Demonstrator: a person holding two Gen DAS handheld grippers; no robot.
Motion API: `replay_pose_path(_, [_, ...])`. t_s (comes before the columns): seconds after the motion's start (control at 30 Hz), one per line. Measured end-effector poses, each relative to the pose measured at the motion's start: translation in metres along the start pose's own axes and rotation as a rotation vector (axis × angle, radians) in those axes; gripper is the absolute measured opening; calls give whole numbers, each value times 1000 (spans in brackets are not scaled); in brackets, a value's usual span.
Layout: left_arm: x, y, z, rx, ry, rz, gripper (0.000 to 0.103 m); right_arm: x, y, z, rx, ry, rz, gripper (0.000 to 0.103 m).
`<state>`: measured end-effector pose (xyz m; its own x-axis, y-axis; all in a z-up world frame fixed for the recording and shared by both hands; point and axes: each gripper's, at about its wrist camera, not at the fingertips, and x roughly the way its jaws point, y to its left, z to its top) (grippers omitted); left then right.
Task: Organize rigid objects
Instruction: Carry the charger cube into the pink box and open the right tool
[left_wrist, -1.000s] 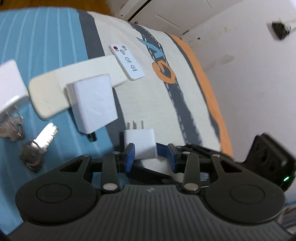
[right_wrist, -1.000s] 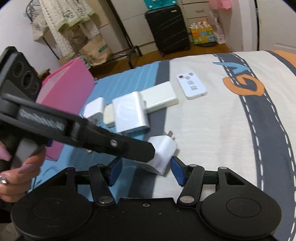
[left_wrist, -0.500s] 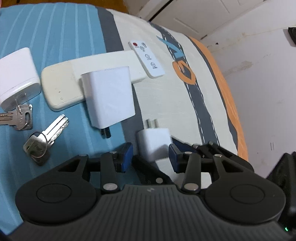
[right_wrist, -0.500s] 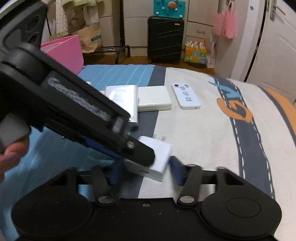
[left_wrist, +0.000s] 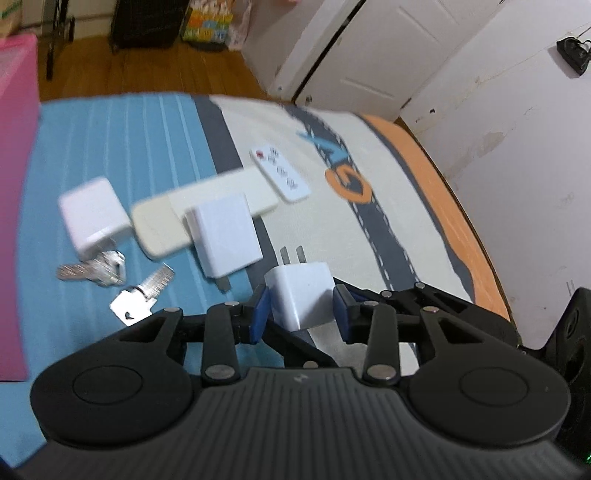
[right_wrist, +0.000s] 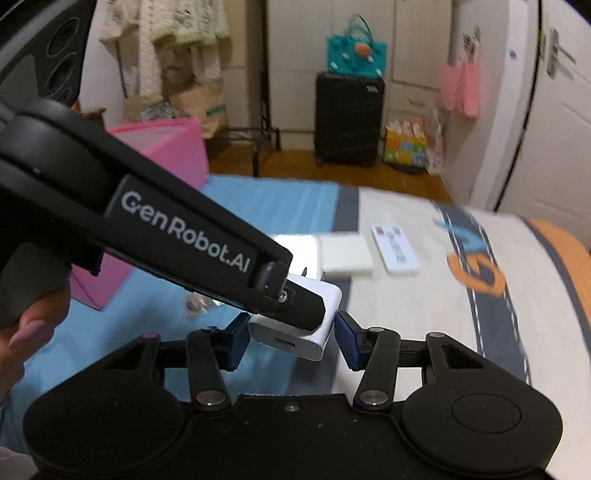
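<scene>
Left wrist view: left tongs pinching one small white charger between the blue pads, prongs pointing away, lifted clear of the bed. Their jaws have just closed a bit further on it. On the bedspread beyond: two more white chargers, the bigger one lying across one cream power bank; one white remote just beside the bank's far end; two bunches of keys, print unreadable through blur. Pink box at left edge. Right wrist view: right tongs spread either side of the same charger, left pad touching or nearly touching, right pad apart; its USB port faces the camera. Left tool's finger crosses the frame, lettered "Gen Robot.AI". One black suitcase on the floor behind.
</scene>
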<state>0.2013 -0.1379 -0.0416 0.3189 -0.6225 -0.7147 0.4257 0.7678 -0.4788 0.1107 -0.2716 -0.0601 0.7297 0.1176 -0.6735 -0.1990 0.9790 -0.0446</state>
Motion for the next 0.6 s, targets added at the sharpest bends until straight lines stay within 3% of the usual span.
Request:
replay_pose_path(0.23, [-69,3,19,-29,-40,42,35,-27,28,40,-98,-68,73,55])
replay_pose_path(0.43, [-126,24,30,-64,-132,92,36,-32,65,78,-230,-132,118,55])
replay_pose_path(0.5, [-145,37,30,-50,-167,109,36,-26,74,98,-261,-112,177,55])
replay_pose_path(0.6, [-171,72,31,-124,-229,67,35,-15,83,135,-308,-48,284,55])
